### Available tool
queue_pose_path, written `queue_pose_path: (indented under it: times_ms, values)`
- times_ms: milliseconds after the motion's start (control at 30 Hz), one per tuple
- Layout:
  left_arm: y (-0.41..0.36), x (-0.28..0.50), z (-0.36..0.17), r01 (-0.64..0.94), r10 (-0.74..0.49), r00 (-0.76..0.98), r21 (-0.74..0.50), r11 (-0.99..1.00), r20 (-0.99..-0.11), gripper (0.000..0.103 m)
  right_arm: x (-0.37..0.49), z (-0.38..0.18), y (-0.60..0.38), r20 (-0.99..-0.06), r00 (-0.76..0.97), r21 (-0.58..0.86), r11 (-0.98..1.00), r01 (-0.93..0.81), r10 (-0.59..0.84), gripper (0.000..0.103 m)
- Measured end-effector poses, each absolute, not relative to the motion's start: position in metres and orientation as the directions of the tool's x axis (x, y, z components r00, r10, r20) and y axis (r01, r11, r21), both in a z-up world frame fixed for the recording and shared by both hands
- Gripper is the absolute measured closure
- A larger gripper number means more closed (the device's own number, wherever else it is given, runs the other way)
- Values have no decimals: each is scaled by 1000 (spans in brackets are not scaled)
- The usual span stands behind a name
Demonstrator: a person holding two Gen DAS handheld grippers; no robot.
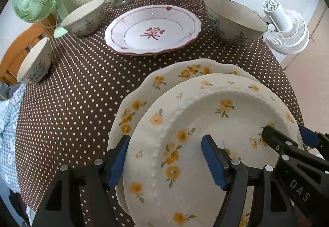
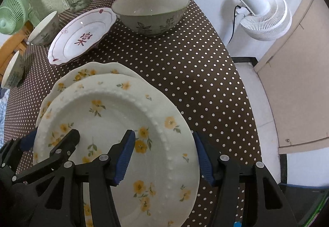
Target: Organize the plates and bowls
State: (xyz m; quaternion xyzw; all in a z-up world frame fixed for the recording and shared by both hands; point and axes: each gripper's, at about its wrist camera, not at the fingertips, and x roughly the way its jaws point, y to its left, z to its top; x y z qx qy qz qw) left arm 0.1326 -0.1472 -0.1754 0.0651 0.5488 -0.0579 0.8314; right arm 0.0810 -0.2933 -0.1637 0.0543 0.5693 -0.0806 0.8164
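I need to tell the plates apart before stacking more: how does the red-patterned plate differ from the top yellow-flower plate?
The red-patterned plate has a red rim line and a red character in its well; the top yellow-flower plate has scattered yellow blossoms and a beaded ridge. The red-patterned plate sits alone on the tablecloth; the yellow-flower one rests over a matching plate, with both hand-held grippers straddling its rim. Both are white with wavy edges.

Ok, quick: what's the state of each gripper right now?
Left gripper: jaws apart, astride the left rim of the top flowered plate; whether they clamp it cannot be told.
Right gripper: jaws apart, astride its right rim; clamping cannot be told.
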Motion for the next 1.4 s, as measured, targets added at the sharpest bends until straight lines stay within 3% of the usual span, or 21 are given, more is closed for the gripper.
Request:
queue_pose_path:
  times_ms: [333, 400, 467, 933, 1267, 1333, 1400]
  values:
    - [-158, 134, -179, 180, 43, 410, 127, 976, -911, 22, 71, -152, -298, -931, 361, 13, 985, 172, -51, 45]
    - [-157, 133, -177, 167, 47, 408, 125, 978, -912, 22, 68, -147, -299, -928, 370, 21, 986, 168, -43, 57]
    - [-155, 133, -174, 159, 48, 410, 123, 980, -911, 22, 68, -146, -299, -929, 367, 17, 988, 156, -42, 63]
    - [-134, 137, -157, 146, -14, 434, 55, 988, -901, 22, 101, -143, -273, -909, 414, -9, 996, 89, -45, 67]
    - [-102, 148, -143, 131, -50, 437, 8, 991, -898, 21, 117, -134, -245, -908, 418, 0, 998, 63, -27, 66]
    - [-93, 151, -136, 137, -65, 445, -4, 991, -893, 21, 118, -127, -238, -904, 427, -1, 997, 79, -35, 61]
    - [-83, 155, -129, 148, -84, 454, -18, 989, -887, 20, 119, -120, -233, -895, 444, -7, 994, 105, -53, 48]
